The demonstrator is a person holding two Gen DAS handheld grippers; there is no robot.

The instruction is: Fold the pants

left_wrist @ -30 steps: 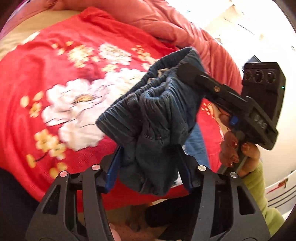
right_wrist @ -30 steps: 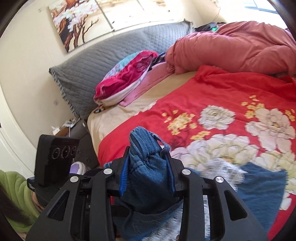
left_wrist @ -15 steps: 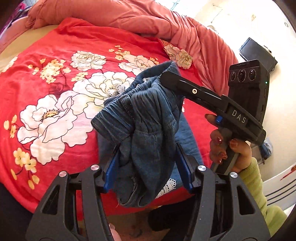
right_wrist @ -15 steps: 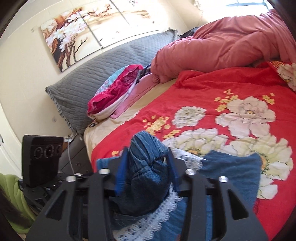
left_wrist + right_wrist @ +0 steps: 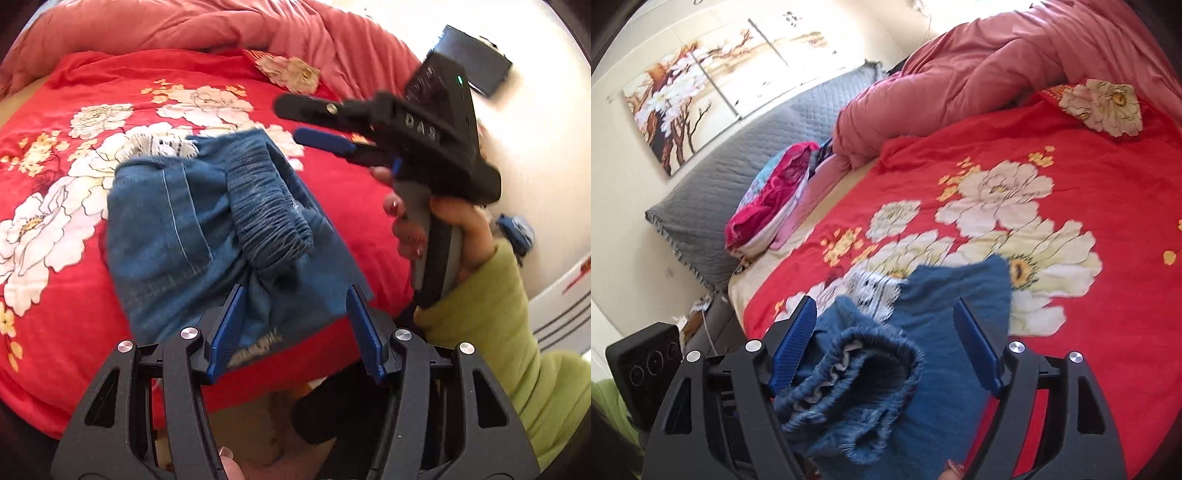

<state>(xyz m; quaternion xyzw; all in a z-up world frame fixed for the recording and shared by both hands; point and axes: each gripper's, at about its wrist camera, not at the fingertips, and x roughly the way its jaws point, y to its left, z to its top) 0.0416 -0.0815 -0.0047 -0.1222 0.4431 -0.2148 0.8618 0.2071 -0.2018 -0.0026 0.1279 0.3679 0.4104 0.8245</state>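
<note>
Now the blue denim pants (image 5: 192,236) lie bunched on the red flowered blanket (image 5: 66,122) of the bed, near its front edge, with the gathered elastic waistband (image 5: 269,218) heaped on top and a strip of white lace trim (image 5: 162,144) showing at the far side. Left tongs (image 5: 295,325): about half open, blue pads on either side of the near edge of the pants; whether they press the cloth cannot be told. Right tongs (image 5: 886,343): jaws have just been opening and stand wide, the waistband (image 5: 849,387) lying loose between the pads, not pinched. In the left wrist view the right tongs (image 5: 314,122) hover above the blanket just beyond the pants, held by a hand (image 5: 454,229) in a green sleeve (image 5: 517,332). A pink quilt (image 5: 979,70) and grey pillow (image 5: 727,166) lie at the head of the bed.
</note>
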